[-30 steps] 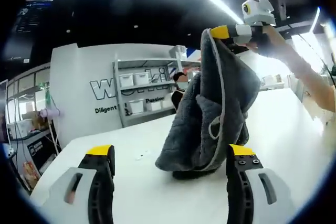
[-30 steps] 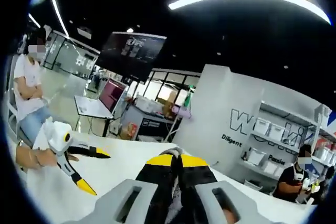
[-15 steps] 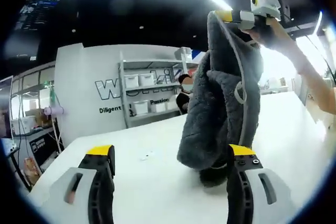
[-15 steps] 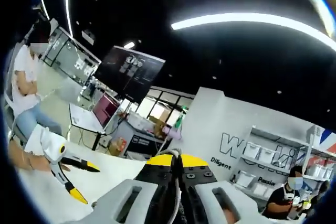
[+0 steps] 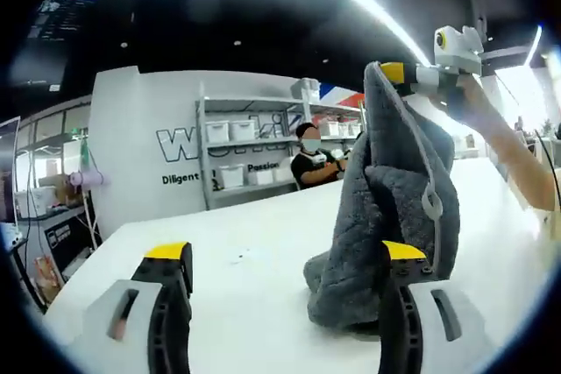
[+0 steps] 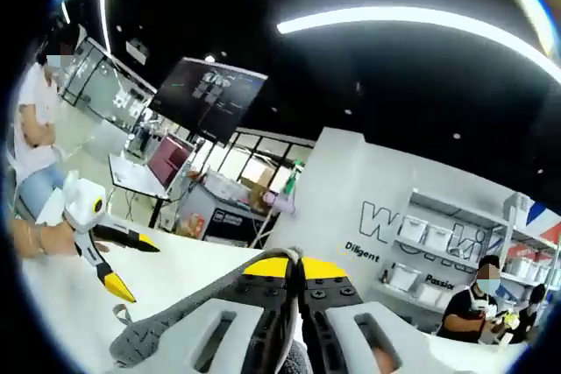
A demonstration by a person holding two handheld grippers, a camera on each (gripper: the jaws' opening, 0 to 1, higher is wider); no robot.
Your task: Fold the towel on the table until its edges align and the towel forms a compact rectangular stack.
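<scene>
The broad white table (image 5: 263,251) stretches ahead of the left hand-held gripper (image 5: 285,304) and carries the whole job; a bare stretch of the table (image 6: 61,295) also lies below and to the side of the right hand-held gripper (image 6: 295,273).

The thick dark grey terry towel with a pale piped edge (image 5: 394,216) hangs just ahead of the left hand-held gripper's right-hand jaw. Its top corner is pinched high up by the right hand-held gripper (image 5: 394,72), while its lower folds rest bunched on the table. Part of the towel's grey edge (image 6: 166,326) droops beside the right hand-held gripper's own jaws.

The left hand-held gripper is released: its yellow-tipped jaws stand wide apart with nothing between them, low over the table and close to the towel's bottom. It also appears from the other side as a white and yellow hand-held gripper (image 6: 118,260) with spread jaws. The right hand-held gripper is clenched, its jaws pressed together on the towel's edge.

By my reading the task is at an early stage. The towel is lifted by one corner and hangs in a crumpled drape, so no edges are matched and no flat rectangle exists. What remains is likely to catch a second corner with the free hand-held gripper, spread the cloth flat, and then make the folds.
</scene>
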